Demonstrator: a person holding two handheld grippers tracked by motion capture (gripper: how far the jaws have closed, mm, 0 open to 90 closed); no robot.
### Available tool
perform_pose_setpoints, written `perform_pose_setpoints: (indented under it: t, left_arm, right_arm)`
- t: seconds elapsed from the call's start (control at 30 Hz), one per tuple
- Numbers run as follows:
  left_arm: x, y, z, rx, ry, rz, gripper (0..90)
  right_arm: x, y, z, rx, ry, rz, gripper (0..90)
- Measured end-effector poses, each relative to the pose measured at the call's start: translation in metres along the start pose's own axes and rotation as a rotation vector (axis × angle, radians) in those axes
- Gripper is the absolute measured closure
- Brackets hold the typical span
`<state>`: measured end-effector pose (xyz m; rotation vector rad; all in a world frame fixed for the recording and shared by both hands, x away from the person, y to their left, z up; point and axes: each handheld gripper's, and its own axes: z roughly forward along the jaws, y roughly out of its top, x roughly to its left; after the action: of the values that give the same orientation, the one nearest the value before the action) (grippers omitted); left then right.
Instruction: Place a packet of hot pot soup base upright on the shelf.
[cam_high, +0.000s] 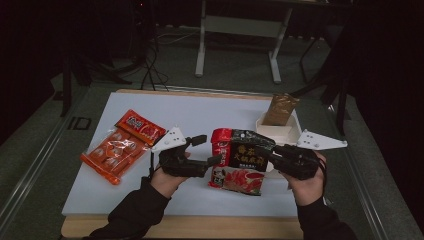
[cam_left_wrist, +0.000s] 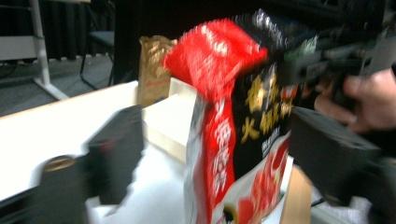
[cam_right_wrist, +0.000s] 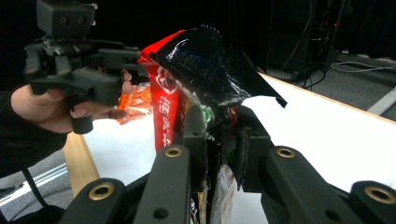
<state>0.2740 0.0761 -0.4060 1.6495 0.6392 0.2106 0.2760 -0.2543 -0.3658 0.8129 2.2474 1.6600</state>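
Holding things up: label by label, biggest first
worktop (cam_high: 190, 112): white board carrying everything, so both hands work just above it
red-and-black pouch (cam_high: 239, 160): upright between the two hands, off the surface, probably headed for the white tray (cam_high: 290, 131) right behind it
right hand-held gripper (cam_high: 272, 154): jaws pinching the pouch's edge, carrying its weight
left hand-held gripper (cam_high: 210, 150): jaws spread, pouch between them but unpressed, looks like a handover
orange snack pack (cam_high: 122, 145): flat at the left, well apart

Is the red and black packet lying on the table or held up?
Held up. The right tool pinches the red and black packet by its edge, so it stands clear above the white table.
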Motion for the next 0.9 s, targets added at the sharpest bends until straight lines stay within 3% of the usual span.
perform_pose_setpoints:
  t: [0.07,0.27,0.33,0.6,0.9]
  left_arm:
    - [0.000,-0.003,-0.004,0.016,0.010,0.005,14.1]
    - [0.008,-0.013,-0.013,0.024,0.014,-0.052,1.5]
    - [0.011,-0.018,-0.017,0.020,0.021,-0.056,1.3]
    - [0.015,-0.036,-0.027,0.065,0.044,-0.032,1.3]
    - [0.020,-0.059,-0.039,0.091,0.052,0.032,1.4]
  right_arm:
    - [-0.002,0.005,-0.002,-0.008,-0.001,0.002,77.1]
    - [-0.006,0.014,-0.007,-0.032,-0.012,-0.003,77.1]
    - [-0.009,0.017,-0.009,-0.038,-0.019,-0.008,77.0]
    - [-0.021,0.030,-0.018,-0.074,-0.050,-0.010,77.1]
    - [-0.047,0.047,-0.028,-0.088,-0.107,-0.009,76.9]
